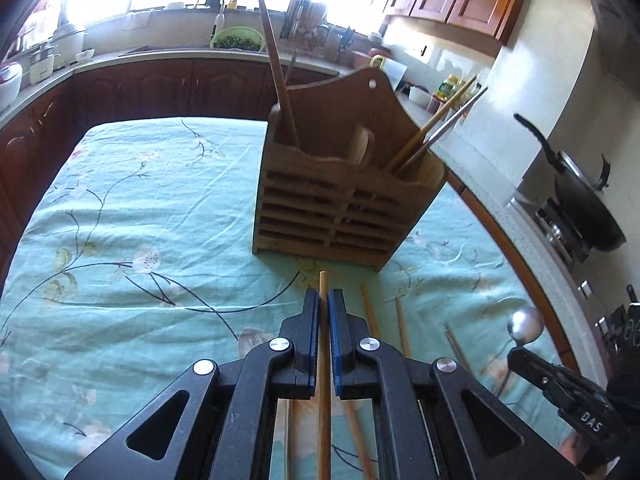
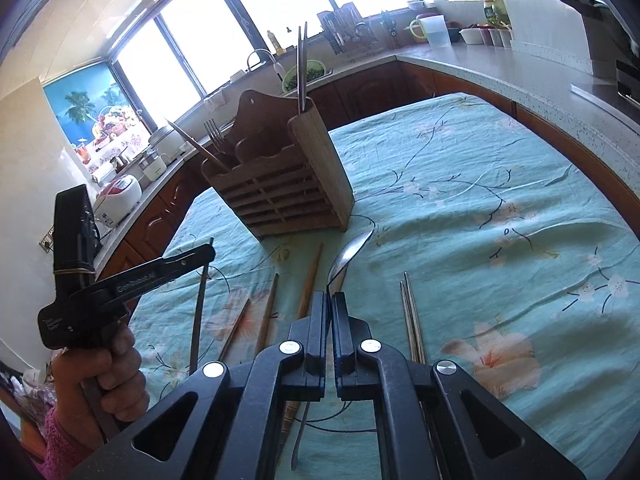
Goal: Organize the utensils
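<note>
A wooden utensil holder (image 1: 344, 200) (image 2: 280, 192) stands on the teal flowered tablecloth. It holds a wooden utensil (image 1: 276, 64) on its left and chopsticks (image 1: 440, 120) on its right. My left gripper (image 1: 324, 300) is shut on a wooden chopstick (image 1: 323, 380), just in front of the holder. My right gripper (image 2: 330, 300) is shut on a metal spoon (image 2: 348, 258), bowl pointing at the holder. The right gripper with the spoon (image 1: 524, 326) also shows in the left wrist view, and the left gripper (image 2: 200, 254) in the right wrist view.
Loose wooden chopsticks (image 1: 370, 312) (image 2: 310, 280) and a metal pair (image 2: 412, 320) lie on the cloth (image 1: 140, 220) in front of the holder. A dark long utensil (image 2: 200, 300) lies at the left. Kitchen counters (image 2: 500, 68) surround the table; a pan (image 1: 580, 184) sits on the stove.
</note>
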Action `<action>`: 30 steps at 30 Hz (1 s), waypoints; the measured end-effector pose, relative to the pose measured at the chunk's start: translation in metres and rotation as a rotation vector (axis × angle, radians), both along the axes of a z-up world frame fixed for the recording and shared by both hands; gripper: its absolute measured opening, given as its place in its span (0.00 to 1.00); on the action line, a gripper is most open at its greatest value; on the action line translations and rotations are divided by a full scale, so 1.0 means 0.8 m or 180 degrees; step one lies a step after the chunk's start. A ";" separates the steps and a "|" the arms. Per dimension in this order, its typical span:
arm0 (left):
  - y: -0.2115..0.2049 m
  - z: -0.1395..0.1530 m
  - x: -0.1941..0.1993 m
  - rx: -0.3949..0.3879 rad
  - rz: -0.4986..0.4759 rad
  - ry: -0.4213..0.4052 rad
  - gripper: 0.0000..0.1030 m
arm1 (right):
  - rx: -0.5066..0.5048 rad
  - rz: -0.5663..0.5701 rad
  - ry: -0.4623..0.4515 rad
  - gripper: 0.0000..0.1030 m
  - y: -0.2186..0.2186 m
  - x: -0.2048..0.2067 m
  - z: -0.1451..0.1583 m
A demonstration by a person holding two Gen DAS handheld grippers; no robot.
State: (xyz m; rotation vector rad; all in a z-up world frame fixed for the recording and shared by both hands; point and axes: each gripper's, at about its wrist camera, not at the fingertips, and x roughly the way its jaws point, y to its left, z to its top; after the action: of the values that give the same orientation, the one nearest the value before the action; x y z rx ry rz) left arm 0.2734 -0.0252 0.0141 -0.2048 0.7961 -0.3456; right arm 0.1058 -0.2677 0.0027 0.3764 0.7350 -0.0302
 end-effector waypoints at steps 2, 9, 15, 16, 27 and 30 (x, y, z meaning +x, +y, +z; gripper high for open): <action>0.018 0.018 -0.019 -0.0078 0.0033 -0.0108 0.03 | -0.0017 0.0005 -0.0052 0.02 0.000 -0.001 0.009; 0.058 0.063 -0.073 -0.0290 0.0121 -0.0407 0.03 | -0.0087 0.0014 -0.0240 0.02 0.004 -0.003 0.037; 0.081 0.089 -0.104 -0.0420 0.0195 -0.0616 0.03 | -0.0177 0.0005 -0.0404 0.02 0.006 0.000 0.063; 0.082 0.091 -0.109 -0.0407 0.0196 -0.0649 0.03 | -0.0194 0.0001 -0.0426 0.02 0.005 0.000 0.066; 0.090 0.091 -0.130 -0.0385 0.0275 -0.0730 0.03 | -0.0240 0.0003 -0.0485 0.02 0.006 0.010 0.076; 0.089 0.098 -0.122 -0.0383 0.0292 -0.0746 0.03 | -0.0240 0.0002 -0.0478 0.02 0.006 0.010 0.075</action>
State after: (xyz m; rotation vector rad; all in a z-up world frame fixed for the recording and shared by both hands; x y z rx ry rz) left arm 0.1758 0.0457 0.0922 -0.3066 0.5333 -0.3244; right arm 0.1136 -0.2628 0.0627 0.3029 0.5839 -0.0285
